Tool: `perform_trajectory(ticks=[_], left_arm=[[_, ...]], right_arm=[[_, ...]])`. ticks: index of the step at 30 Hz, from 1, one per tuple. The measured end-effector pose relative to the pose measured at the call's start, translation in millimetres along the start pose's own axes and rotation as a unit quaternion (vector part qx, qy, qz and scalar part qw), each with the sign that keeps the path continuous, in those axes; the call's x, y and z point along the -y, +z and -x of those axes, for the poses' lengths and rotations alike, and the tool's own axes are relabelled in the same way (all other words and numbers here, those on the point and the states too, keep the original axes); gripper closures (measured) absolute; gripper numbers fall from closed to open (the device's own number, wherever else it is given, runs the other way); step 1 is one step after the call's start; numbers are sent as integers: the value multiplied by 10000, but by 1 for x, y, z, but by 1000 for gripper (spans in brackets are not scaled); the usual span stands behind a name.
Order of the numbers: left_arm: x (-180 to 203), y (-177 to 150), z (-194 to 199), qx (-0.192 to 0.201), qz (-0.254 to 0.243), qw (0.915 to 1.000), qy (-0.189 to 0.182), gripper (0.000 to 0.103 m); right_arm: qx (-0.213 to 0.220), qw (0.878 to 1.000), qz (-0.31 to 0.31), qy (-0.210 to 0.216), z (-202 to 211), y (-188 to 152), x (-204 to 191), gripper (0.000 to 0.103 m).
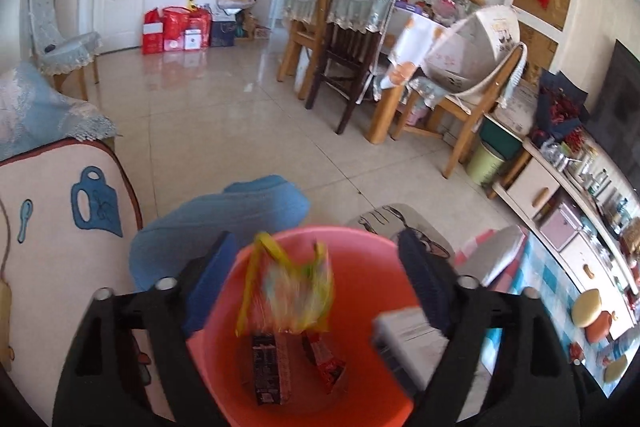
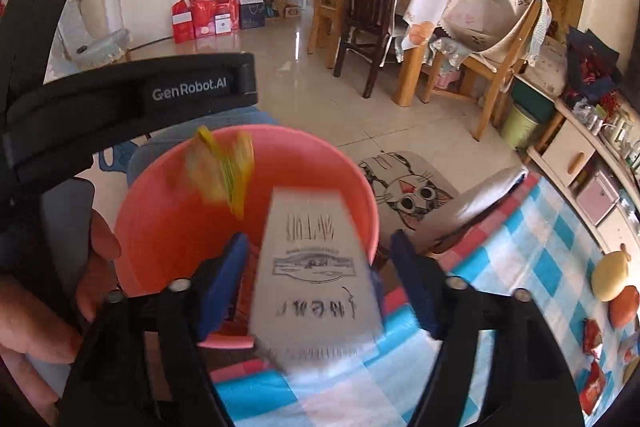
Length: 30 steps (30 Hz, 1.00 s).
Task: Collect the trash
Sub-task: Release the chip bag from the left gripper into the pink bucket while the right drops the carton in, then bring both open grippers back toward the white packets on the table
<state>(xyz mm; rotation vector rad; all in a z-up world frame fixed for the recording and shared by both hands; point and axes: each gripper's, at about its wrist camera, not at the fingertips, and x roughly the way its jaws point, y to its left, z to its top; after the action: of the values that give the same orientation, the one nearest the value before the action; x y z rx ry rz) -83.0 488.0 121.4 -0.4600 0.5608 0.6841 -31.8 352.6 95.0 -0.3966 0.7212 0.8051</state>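
A pink bucket (image 1: pixel 380 287) (image 2: pixel 160 207) stands below both grippers. In it lie a dark carton (image 1: pixel 266 367) and a red wrapper (image 1: pixel 324 363). My left gripper (image 1: pixel 316 239) is open above the bucket. A blurred yellow wrapper (image 1: pixel 292 291) (image 2: pixel 224 171) hangs loose between its fingers, touching neither pad. My right gripper (image 2: pixel 320 239) is open at the bucket's near rim. A blurred grey printed packet (image 2: pixel 316 267) (image 1: pixel 404 339) sits between its blue pads with a gap on each side. The left gripper's black body (image 2: pixel 160 95) and a person's hand (image 2: pixel 96 239) fill the left of the right wrist view.
A table with a blue checked cloth (image 2: pixel 520 267) lies to the right, with red wrappers (image 2: pixel 592 335) and a yellow round thing (image 2: pixel 612 275) on it. A cat-print stool (image 2: pixel 408 187) stands behind the bucket. Wooden chairs (image 1: pixel 340 67) and a green bin (image 2: pixel 520 123) stand farther back.
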Motion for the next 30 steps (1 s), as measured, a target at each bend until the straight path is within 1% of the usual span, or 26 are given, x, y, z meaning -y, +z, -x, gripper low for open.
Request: perform_trajectory(ticks=[1, 3, 4, 9, 13, 16, 19, 21, 24, 27, 30], left_arm=[[1, 0, 1, 36, -38, 10000, 19, 16], [5, 0, 1, 28, -157, 9999, 29, 14], [7, 1, 1, 43, -209, 9998, 47, 13], [24, -1, 11, 229, -527, 9983, 53, 7], [46, -8, 21, 378, -838, 9958, -32, 4], [70, -18, 32, 516, -1206, 9914, 4, 4], [93, -29, 42, 608, -1496, 9868, -124, 4], [105, -34, 48, 650, -1638, 9842, -138, 4], [124, -45, 58, 726, -1848, 9798, -227, 4], [141, -57, 67, 802, -2089, 9744, -234, 4], [157, -67, 74, 812, -2293, 9695, -290, 4]], right_arm=[[62, 9999, -82, -45, 1, 1, 3, 14], [188, 9994, -285, 23, 8, 0, 11, 14], [218, 9990, -377, -10, 12, -1, 15, 14], [304, 9968, -560, -479, 39, -13, 31, 13], [231, 9937, -673, -866, 62, -33, 44, 13], [149, 9912, -840, -1016, 80, -53, 58, 11], [26, 9878, -1024, -1172, 99, -73, 70, 10], [-15, 9852, -1132, -1288, 111, -85, 77, 10], [-35, 9810, -1288, -1450, 130, -101, 87, 9], [-25, 9769, -1434, -1581, 146, -117, 96, 9], [28, 9744, -1572, -1608, 159, -128, 105, 8]])
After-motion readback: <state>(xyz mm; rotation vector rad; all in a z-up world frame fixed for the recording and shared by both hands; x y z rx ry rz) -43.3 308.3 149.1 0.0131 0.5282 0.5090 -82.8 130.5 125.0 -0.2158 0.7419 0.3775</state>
